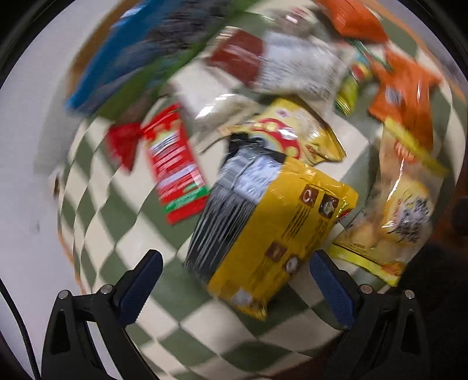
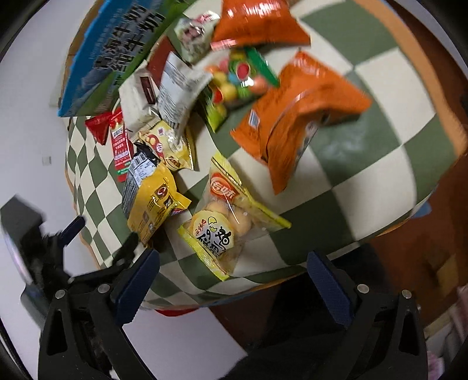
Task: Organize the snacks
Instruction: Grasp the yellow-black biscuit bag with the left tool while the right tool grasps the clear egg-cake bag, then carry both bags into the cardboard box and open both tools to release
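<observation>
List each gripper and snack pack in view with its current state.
left gripper: jaws open, empty.
right gripper: jaws open, empty.
yellow and black pack: lying flat, sealed, ungrasped.
clear egg-snack bag: lying flat, sealed.
orange bag: lying crumpled.
blue carton: lying at the cloth's far edge.

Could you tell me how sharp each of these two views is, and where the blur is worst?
Left wrist view: heavy motion smear, worst on the blue carton; the yellow packet is softer. Right wrist view: sharper, the egg-snack bag readable, top orange bag smeared.
</observation>
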Demonstrator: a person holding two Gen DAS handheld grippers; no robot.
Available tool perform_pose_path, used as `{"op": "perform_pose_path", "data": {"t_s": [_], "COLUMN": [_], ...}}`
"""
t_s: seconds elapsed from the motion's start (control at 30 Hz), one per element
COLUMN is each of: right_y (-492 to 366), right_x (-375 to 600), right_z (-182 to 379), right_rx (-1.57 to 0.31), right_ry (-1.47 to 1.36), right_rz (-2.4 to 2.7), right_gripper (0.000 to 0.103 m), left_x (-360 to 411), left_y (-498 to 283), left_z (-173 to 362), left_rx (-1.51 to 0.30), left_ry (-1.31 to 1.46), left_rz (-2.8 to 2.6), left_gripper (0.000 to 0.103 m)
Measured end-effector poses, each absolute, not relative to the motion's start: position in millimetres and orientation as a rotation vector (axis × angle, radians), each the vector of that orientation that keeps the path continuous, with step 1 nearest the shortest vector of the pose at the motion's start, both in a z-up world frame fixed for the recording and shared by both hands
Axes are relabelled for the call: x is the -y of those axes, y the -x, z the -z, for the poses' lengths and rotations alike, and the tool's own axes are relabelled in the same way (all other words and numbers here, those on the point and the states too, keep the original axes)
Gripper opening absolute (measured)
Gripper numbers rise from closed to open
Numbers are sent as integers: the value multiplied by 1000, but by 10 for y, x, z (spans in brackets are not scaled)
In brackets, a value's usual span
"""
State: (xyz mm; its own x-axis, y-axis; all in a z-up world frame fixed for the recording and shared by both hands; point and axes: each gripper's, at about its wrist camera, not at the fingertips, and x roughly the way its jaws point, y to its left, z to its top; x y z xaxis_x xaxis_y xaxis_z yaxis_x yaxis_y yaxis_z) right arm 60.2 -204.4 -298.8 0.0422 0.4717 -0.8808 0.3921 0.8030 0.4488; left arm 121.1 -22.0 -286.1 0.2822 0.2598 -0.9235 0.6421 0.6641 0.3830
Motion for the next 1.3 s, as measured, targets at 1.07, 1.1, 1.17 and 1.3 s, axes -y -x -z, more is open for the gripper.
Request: {"op": "perform_pose_path", "data": {"t_s": [1.07, 1.1, 1.17, 1.3], "right_y": [-1405, -1440, -1451, -1348], "right_x": [953, 867, 826, 1001], "right_z": [3432, 3383, 3292, 3219], "right_rx": [-1746, -1714, -1636, -1619], "right_ry": [-95, 41, 181, 36], "right_rz": [-185, -213, -212, -189], "right_gripper": [61, 62, 75, 89], "left_x": [-1093, -1074, -1096, -967], "left_y": [-1747, -1692, -1682, -1356], "left_z": [3452, 3484, 3475, 3334], "left_rx": [-1652, -1647, -1631, -1591], "left_ry": [11, 8, 24, 85], "left_rz": [79, 85, 89, 38], "left_gripper": [94, 94, 94, 89]}}
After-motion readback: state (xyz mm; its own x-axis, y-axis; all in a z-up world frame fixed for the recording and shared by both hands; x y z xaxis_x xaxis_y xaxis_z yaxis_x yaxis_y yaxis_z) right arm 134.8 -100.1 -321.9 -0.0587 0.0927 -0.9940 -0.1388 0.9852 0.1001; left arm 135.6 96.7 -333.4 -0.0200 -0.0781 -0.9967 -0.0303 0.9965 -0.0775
